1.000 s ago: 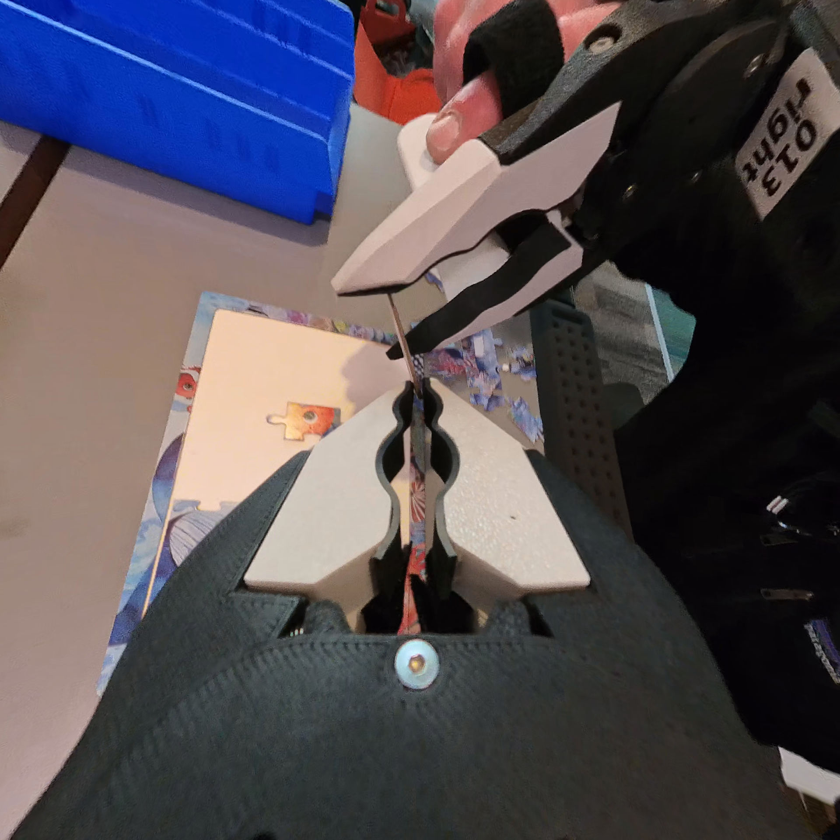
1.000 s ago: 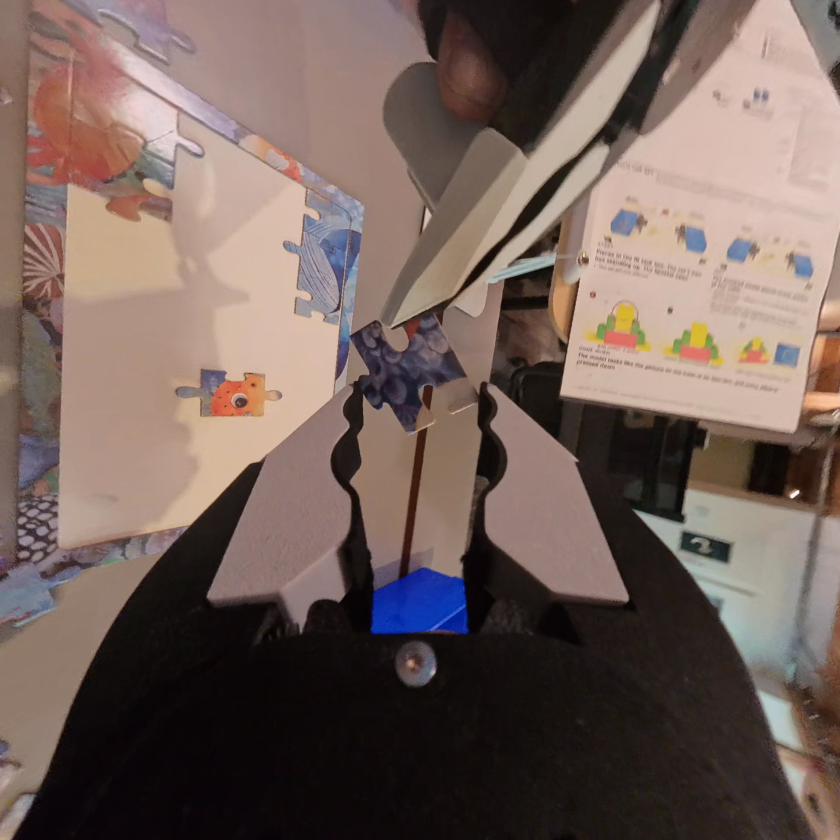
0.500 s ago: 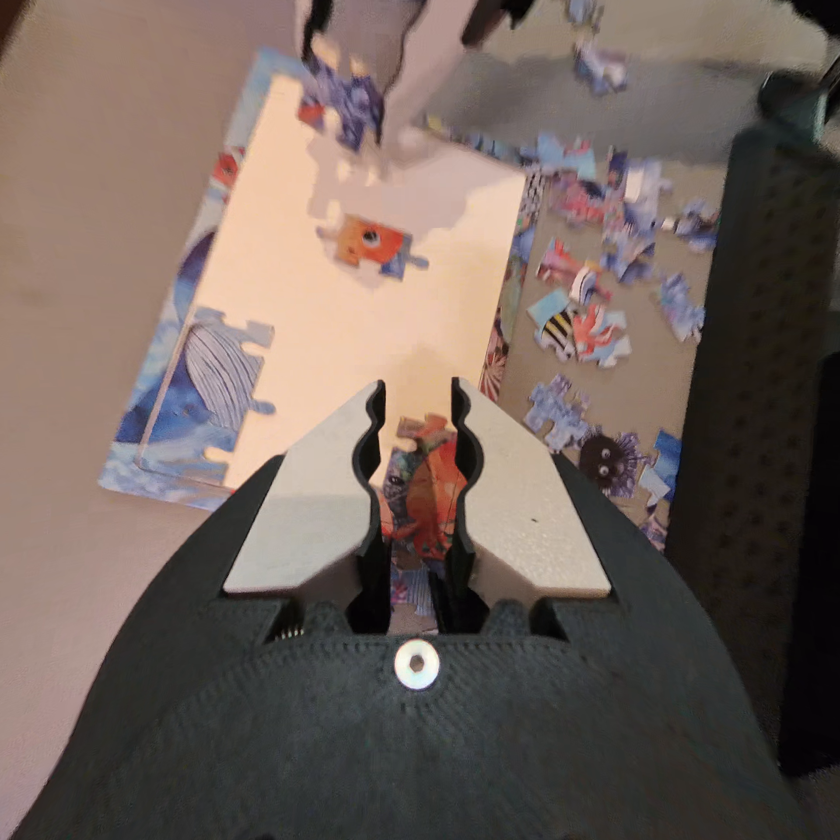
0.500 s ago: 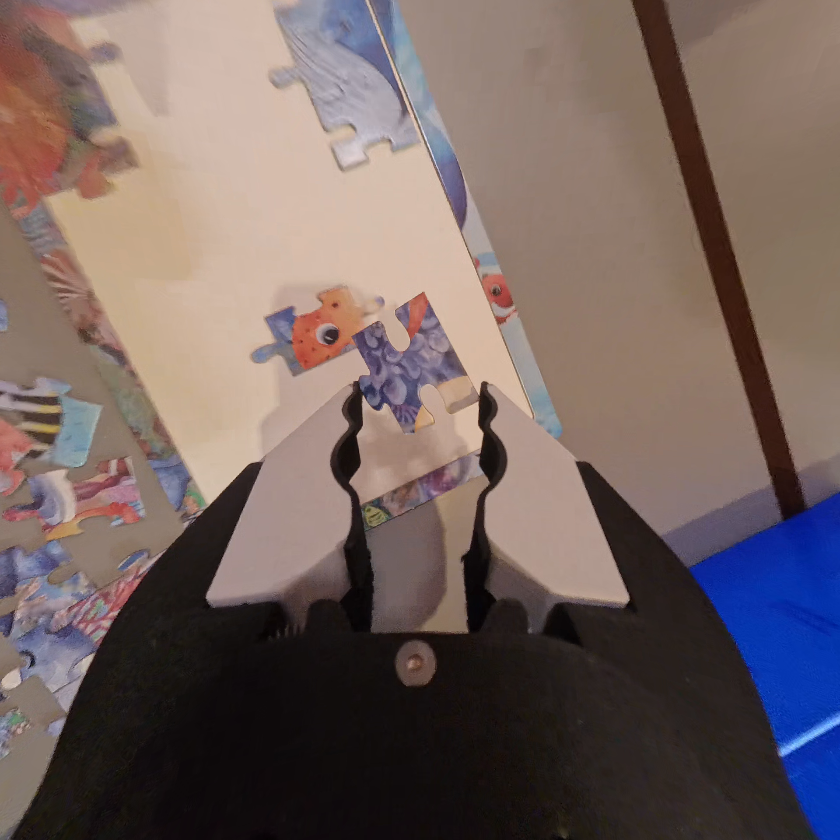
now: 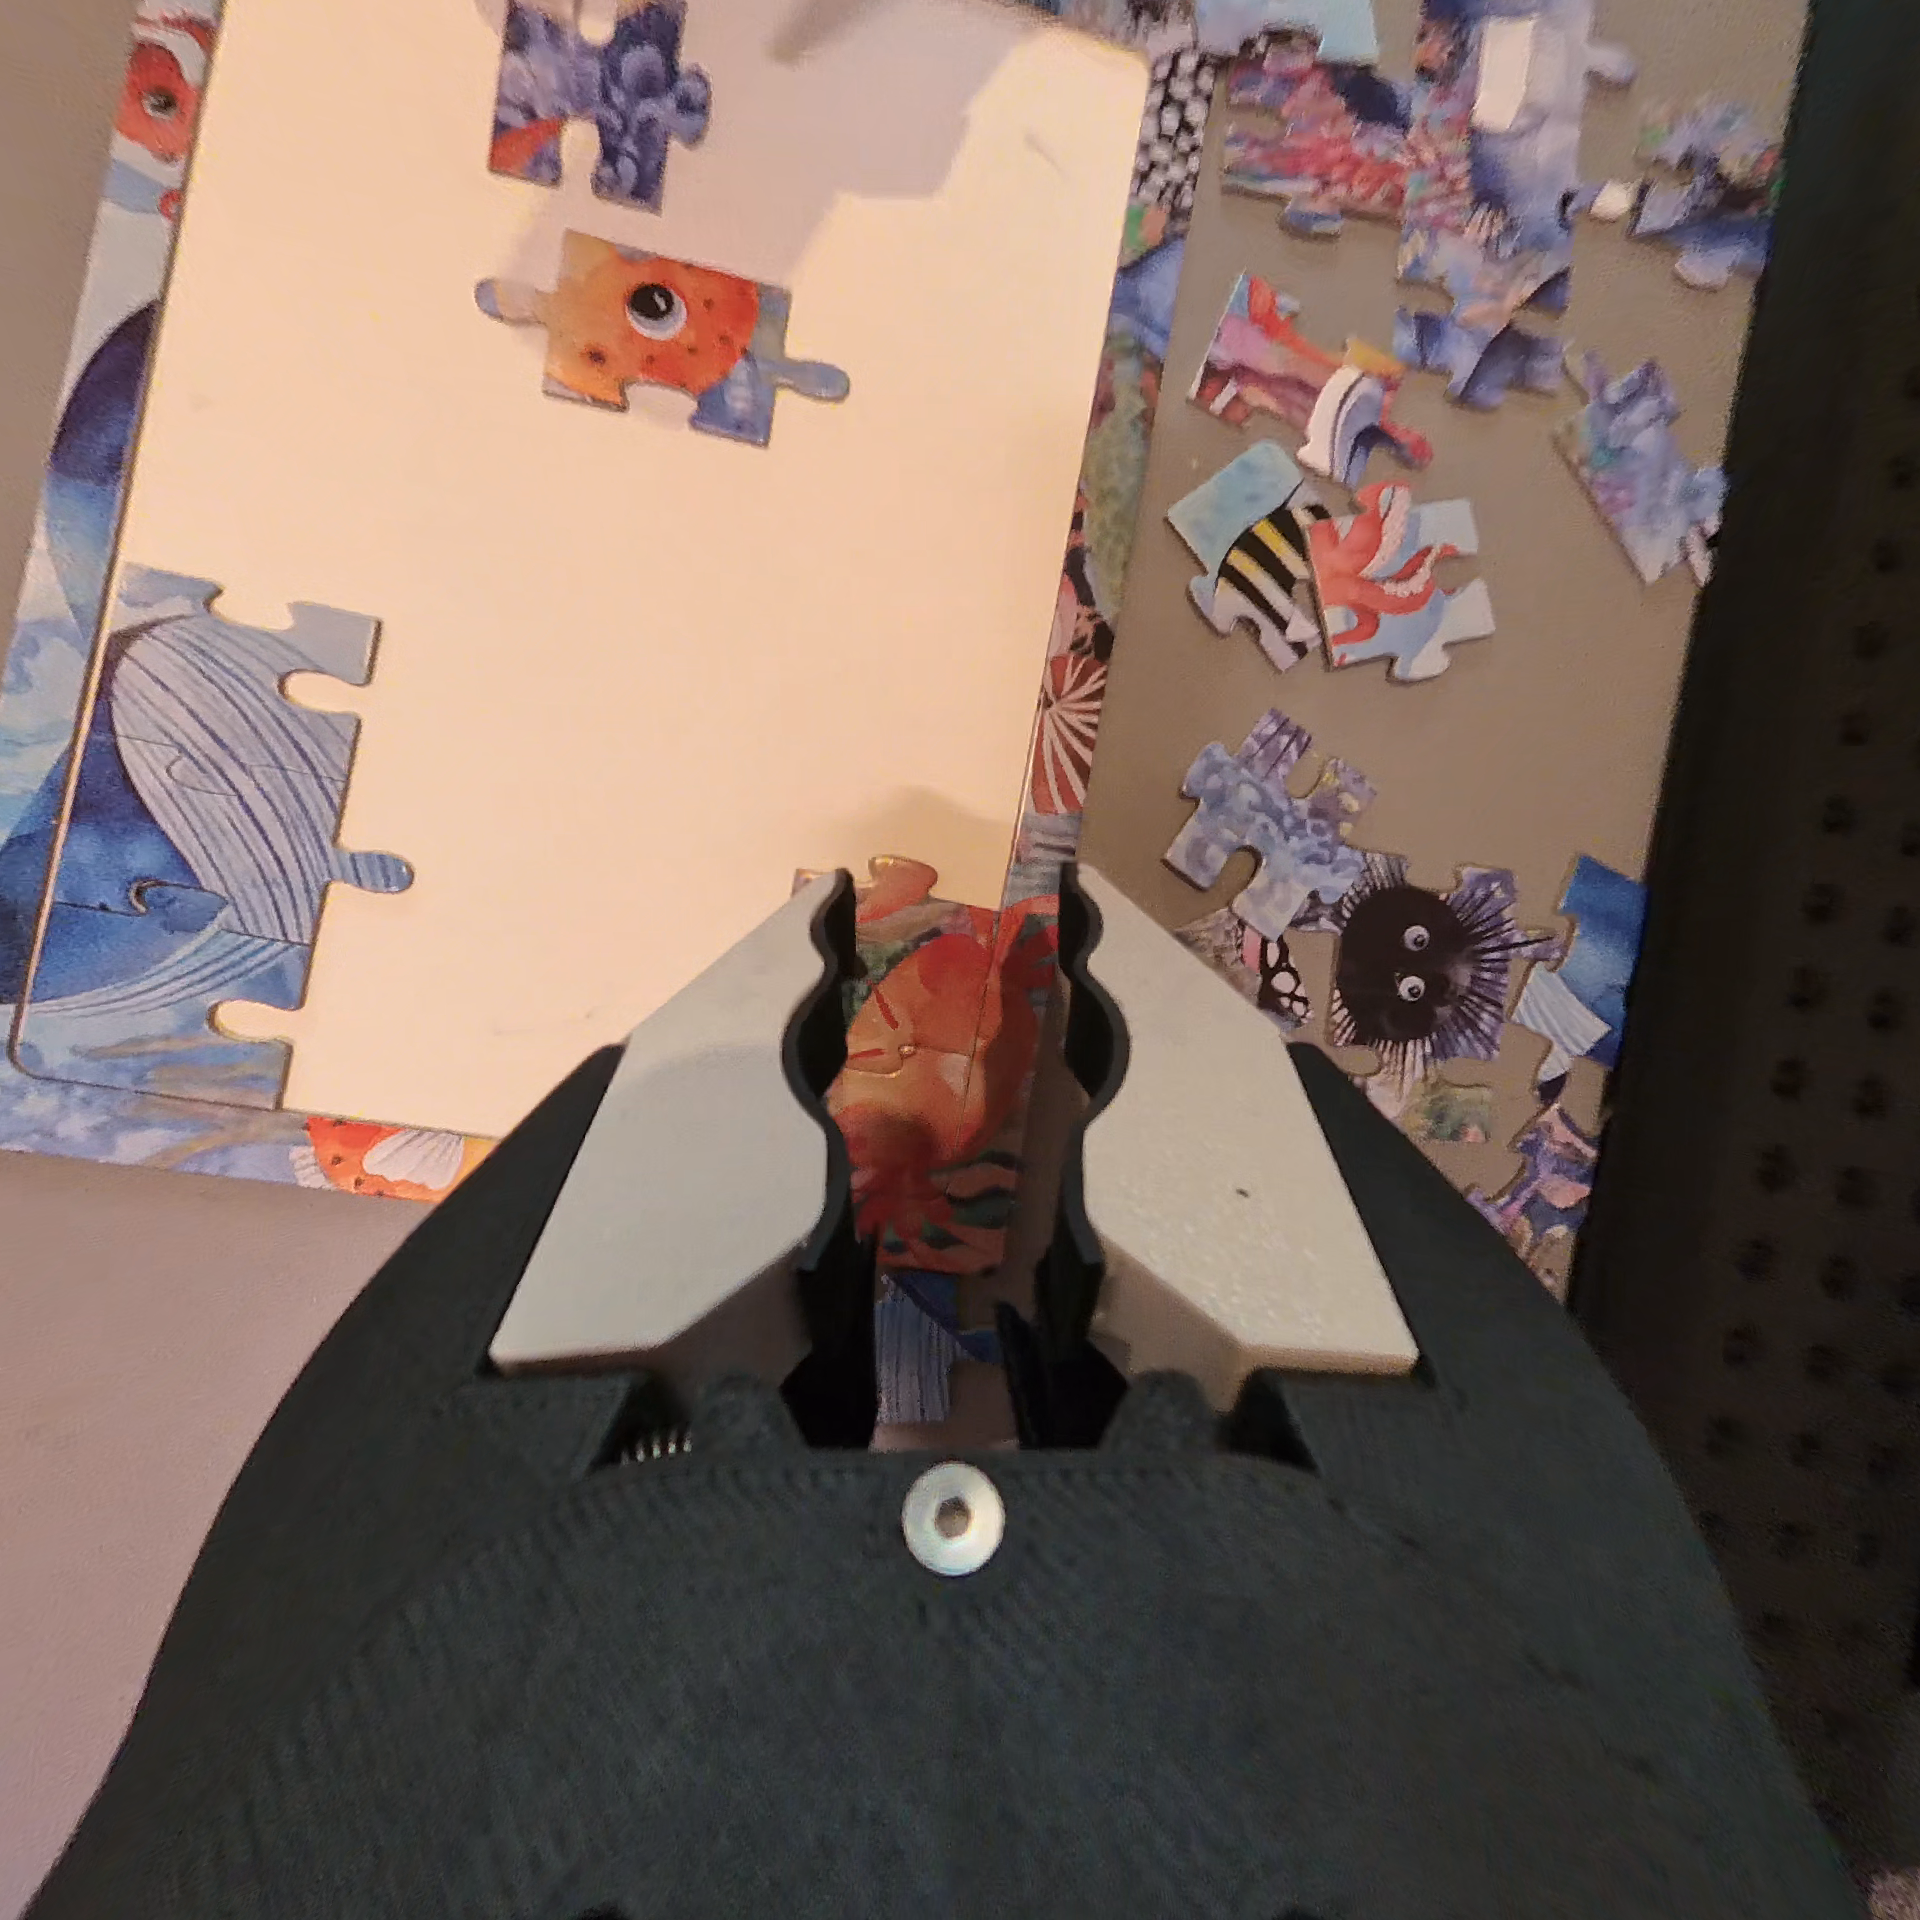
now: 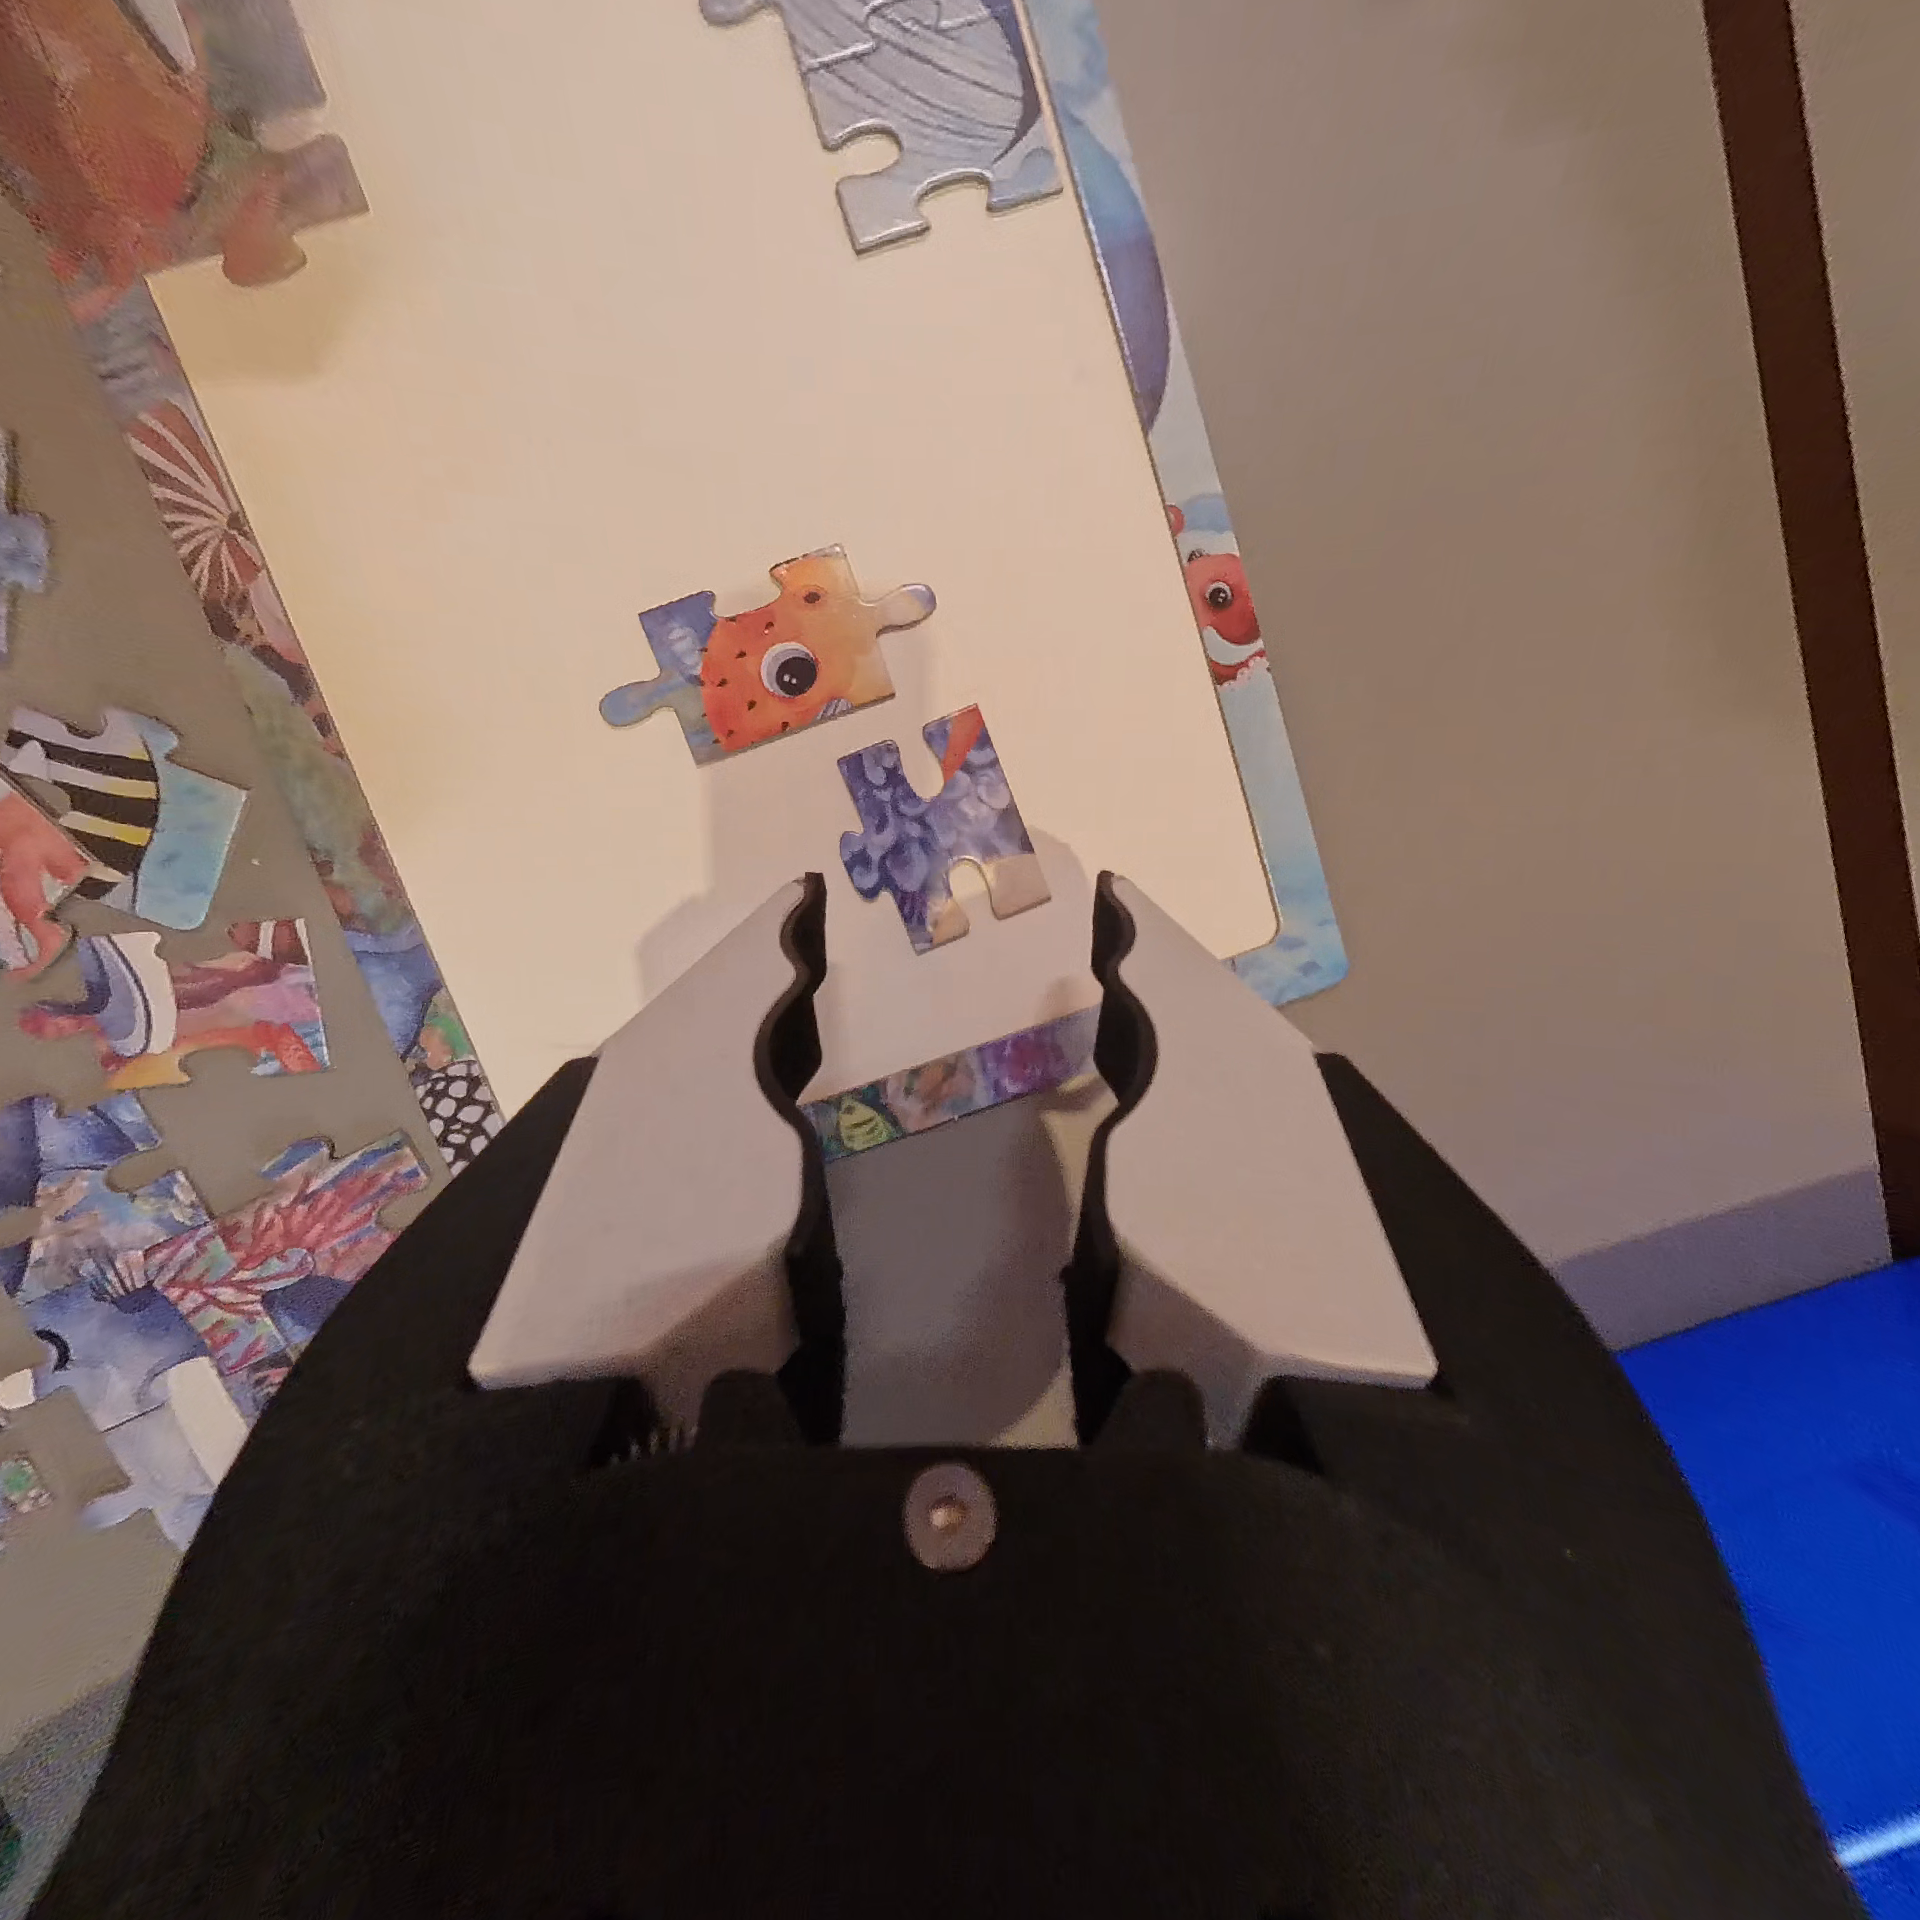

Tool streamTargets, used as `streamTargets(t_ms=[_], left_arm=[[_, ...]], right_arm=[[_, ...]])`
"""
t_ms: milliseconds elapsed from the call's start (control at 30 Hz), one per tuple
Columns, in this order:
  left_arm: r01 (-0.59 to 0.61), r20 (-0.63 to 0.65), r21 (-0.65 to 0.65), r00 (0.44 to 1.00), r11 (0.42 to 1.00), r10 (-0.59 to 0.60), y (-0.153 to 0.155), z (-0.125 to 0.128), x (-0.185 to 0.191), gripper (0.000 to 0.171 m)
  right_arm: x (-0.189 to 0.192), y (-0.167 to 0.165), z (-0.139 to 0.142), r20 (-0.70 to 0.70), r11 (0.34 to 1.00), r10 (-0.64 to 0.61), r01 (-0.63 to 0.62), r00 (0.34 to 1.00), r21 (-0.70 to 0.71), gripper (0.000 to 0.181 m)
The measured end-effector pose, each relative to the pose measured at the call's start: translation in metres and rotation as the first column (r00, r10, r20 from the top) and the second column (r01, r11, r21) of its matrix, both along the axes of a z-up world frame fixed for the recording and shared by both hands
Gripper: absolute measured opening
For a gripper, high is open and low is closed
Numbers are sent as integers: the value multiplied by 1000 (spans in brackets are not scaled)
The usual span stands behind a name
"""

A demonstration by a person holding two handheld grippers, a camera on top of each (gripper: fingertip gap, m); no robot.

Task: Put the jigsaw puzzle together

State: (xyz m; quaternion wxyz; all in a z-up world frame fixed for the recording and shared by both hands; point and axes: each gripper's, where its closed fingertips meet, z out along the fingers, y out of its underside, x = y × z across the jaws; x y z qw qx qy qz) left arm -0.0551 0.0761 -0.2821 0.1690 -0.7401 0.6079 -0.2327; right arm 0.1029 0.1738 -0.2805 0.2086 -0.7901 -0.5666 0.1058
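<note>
Two hand-held grippers: both have grey fingers on black bodies, one per wrist view.
Left hand-held gripper (image 5: pixel 956 894): fingers spread with nothing pinched, poised over the near right corner of the puzzle tray, where an orange-and-red coral patch of fitted pieces (image 5: pixel 935 1060) shows between them.
Right hand-held gripper (image 6: pixel 961 883): fingers spread and empty; the blue-violet bubble-patterned jigsaw piece (image 6: pixel 940 842) lies flat on the board just ahead of its tips, not touching them.
Puzzle tray: flat cream cardboard board (image 5: pixel 644 644) with a printed sea-life border, lying on the grey table (image 6: pixel 1455 520).
Orange pufferfish piece (image 5: pixel 655 332): alone mid-board, just beside the blue-violet piece, a narrow gap between them.
Whale pieces (image 5: pixel 218 790): several joined blue striped pieces fitted against the tray's left edge.
Loose pieces (image 5: pixel 1351 582): many scattered on the table right of the tray, among them a black spiky urchin piece (image 5: pixel 1403 977).
Blue plastic bin (image 6: pixel 1787 1455): at the right wrist view's right edge.
</note>
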Motion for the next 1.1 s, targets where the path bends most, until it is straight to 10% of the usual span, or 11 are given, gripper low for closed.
streamTargets(t_ms=[233, 533, 833, 1100], left_arm=[[28, -34, 32, 999, 999, -27, -12, -17, -2, 40], [31, -12, 25, 999, 999, -30, -10, -17, 4, 40], [-63, 84, 159, 995, 985, 50, 64, 21, 78, 23], [-68, 23, 196, 998, 978, 65, 108, -15, 133, 21]], right_arm=[[-24, 8, -30, 51, 998, 57, -55, 997, -40, 48], [-15, 45, -11, -156, 956, -276, 254, 948, -144, 24], [-1, 55, -25, -120, 938, -326, 306, 938, -160, 25], [3, 32, -28, -131, 940, -291, 258, 948, -225, 34]])
